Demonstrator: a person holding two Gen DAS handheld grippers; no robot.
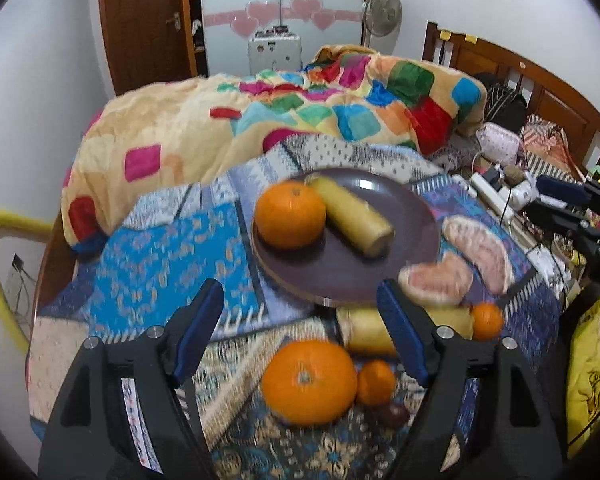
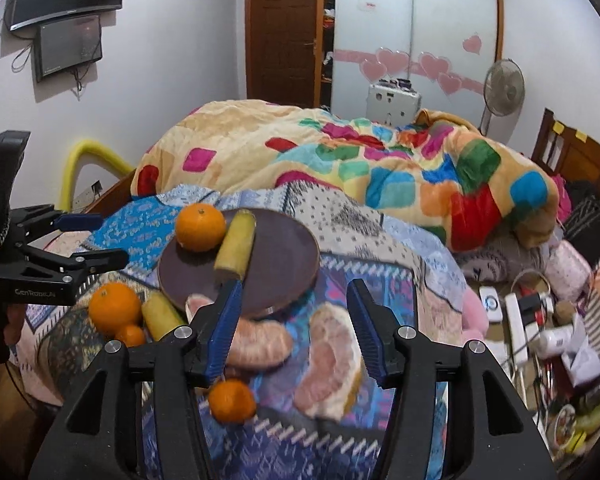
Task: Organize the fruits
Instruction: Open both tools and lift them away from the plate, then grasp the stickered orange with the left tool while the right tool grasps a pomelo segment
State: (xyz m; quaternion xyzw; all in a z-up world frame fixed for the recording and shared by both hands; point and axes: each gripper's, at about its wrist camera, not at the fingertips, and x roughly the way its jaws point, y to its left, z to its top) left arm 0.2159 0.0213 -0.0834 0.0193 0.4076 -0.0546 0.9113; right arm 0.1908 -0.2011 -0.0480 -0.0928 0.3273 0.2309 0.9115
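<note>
My left tongs open and empty, near a large orange, my right tongs open over pomelo segments, plate beyond holding orange and banana.

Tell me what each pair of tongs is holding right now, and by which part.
Nothing is held. The left tongs stand open above the large orange. The right tongs stand open over the pomelo segments, touching neither.
</note>
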